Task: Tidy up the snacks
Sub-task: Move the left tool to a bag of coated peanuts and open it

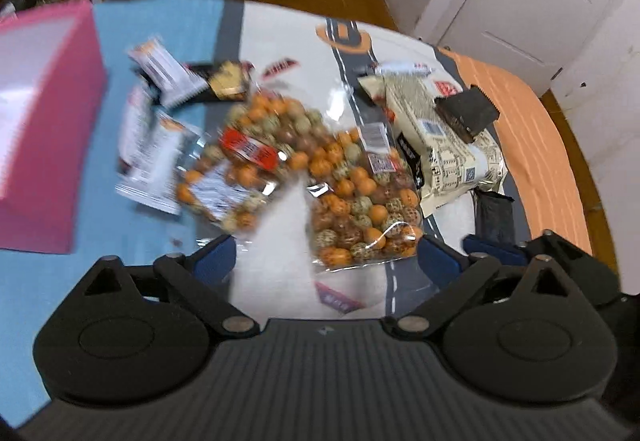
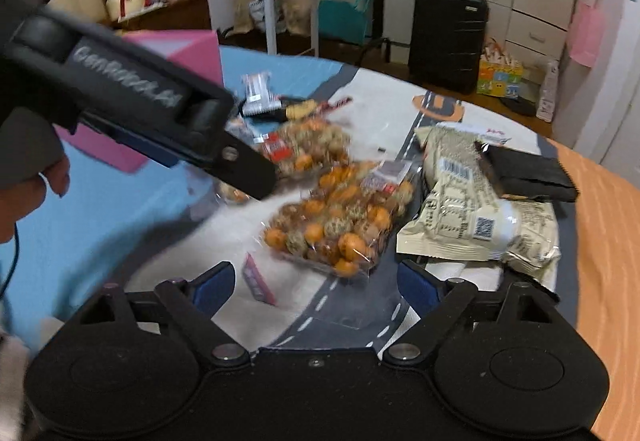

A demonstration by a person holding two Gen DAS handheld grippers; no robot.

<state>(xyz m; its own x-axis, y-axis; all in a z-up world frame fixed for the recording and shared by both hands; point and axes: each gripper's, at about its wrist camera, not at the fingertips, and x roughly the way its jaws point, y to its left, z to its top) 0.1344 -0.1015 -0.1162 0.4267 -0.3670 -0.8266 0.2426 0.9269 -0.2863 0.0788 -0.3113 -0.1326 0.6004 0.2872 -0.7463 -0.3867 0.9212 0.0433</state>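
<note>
Both sets of tongs hang wide apart with nothing between them, the left tongs (image 1: 324,253) and the right tongs (image 2: 316,281) each tilted down over the tabletop (image 1: 280,281) with its road-print cloth. Two clear bags of orange and speckled balls (image 2: 340,217) lie in the middle, a cream packet (image 2: 476,213) just beside them with a black packet (image 2: 528,173) resting on top. Smaller white wrappers (image 1: 160,137) are scattered near the pink box (image 1: 48,121) at the far left.
</note>
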